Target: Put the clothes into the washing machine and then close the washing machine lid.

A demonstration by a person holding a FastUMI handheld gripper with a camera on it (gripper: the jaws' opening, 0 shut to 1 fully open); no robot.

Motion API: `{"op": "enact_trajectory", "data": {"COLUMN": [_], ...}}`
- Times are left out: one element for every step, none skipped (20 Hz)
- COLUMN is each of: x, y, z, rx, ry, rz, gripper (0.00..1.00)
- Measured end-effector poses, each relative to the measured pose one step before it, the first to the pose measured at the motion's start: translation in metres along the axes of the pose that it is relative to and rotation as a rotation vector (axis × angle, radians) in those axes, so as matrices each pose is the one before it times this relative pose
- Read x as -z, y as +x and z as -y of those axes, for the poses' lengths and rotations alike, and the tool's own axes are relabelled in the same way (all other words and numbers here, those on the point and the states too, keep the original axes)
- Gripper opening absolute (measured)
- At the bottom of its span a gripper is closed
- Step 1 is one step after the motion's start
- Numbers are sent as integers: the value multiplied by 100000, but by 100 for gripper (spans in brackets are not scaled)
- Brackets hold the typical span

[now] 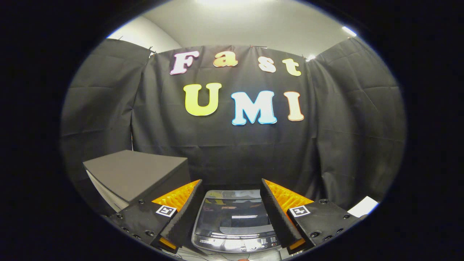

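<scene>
A small grey top-loading washing machine [232, 221] stands below and just ahead of my fingers, seen in the gap between them. Its dark glossy lid [233, 212] lies flat and shut, with a control panel [253, 243] along the near edge. My gripper [231, 185] is open, held above the machine, with nothing between its fingers. No clothes can be seen.
A dark grey box [136, 174] with a flat top stands to the left of the washing machine, beside my left finger. A white sheet [363, 206] lies to the far right. The black cloth wall hangs close behind the machine.
</scene>
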State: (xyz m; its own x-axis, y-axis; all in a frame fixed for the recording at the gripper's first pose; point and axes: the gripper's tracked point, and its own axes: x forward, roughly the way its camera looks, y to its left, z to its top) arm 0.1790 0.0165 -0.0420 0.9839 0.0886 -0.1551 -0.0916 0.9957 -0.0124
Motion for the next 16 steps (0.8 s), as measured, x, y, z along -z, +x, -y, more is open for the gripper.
{"op": "enact_trajectory", "data": {"x": [-646,-664,-541,-370,-399,-292,-180,-185,-122,-78,-32,87,85,187,15,-64], "y": [-894,-905,-788,-940,-869,-856,-797,-946,-769,-627,-645,-664,-485,-415,-491,-405], "z": [-82,-57,-91,-124,-71,51,19,46,60,168,156,187,208,309,220,217], "rx": [421,492,367,275,327,413,513,357,590,643,756,579,511,583,562,404], "ry": [583,403,-17,-223,-496,-439,-222,160,484,521,371,176,112,204,565,731], "rz": [1057,973,504,777,627,482,301,337,314,249,-21,-223,-254,-376,-268,57], "gripper": [97,97,97,97,97,97,97,97,97,97,97,97,97,97,97,97]}}
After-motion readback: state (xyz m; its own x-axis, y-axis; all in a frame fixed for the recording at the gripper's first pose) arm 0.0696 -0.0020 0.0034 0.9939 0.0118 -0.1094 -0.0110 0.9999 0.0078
